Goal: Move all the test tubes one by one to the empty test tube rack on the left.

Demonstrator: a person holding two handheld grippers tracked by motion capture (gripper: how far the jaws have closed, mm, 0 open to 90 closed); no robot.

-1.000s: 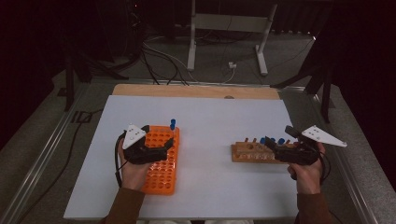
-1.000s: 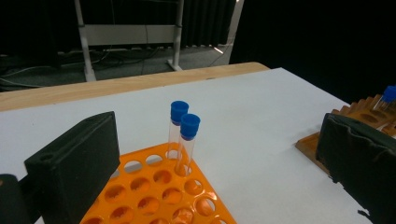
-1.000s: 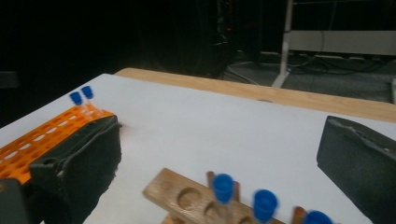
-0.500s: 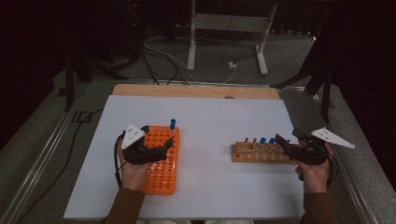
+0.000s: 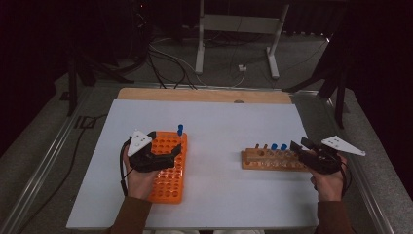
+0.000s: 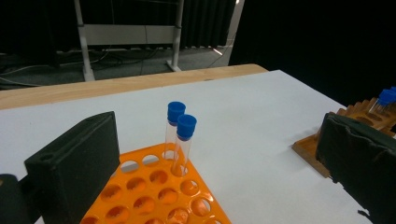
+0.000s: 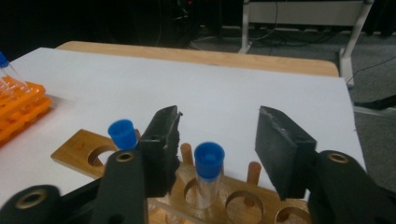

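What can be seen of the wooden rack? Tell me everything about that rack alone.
The wooden rack is a long, low block of light brown wood lying flat on the white table, on the person's right side. Its top has a row of round holes, and short wooden pegs stand along its far edge. Two clear tubes with blue caps stand upright in holes near its right end. The right hand-held gripper hovers open over that end, jaws either side of one tube.

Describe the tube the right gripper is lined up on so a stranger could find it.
On the white table, find the wooden rack on the right. The blue-capped tube stands upright between the open right gripper; its blue-capped neighbour stands outside them.
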